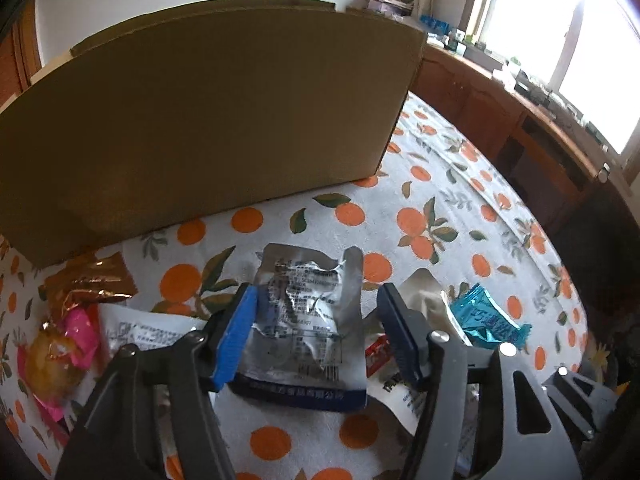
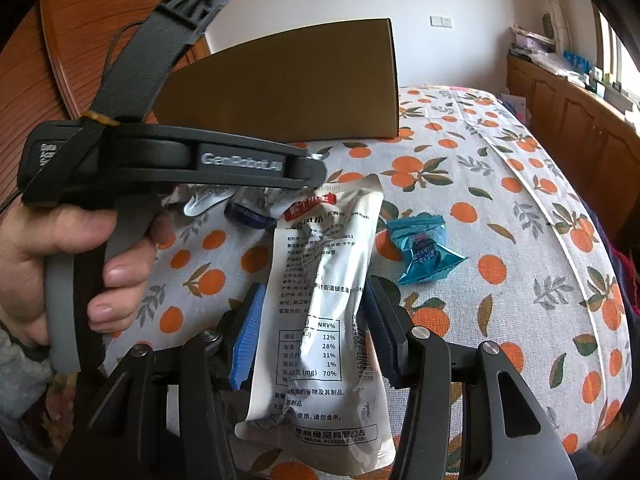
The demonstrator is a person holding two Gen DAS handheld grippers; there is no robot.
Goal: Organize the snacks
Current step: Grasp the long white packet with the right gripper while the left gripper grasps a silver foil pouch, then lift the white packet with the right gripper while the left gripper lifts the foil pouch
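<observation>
A crinkled silver foil pouch lies on the orange-print tablecloth, in front of a brown cardboard box. My left gripper straddles it. The blue pad sits at the pouch's left edge, while the dark pad stands clear of its right edge, so the jaws are open. In the right wrist view my right gripper is shut on a long white pouch printed with a nutrition table. Beyond it, a hand holds the left gripper's body over the silver pouch.
A teal candy packet lies right of the pouches. At the left are a gold and pink wrapped snack and a white packet. The box stands behind. A wooden cabinet under the window borders the cloth's right side.
</observation>
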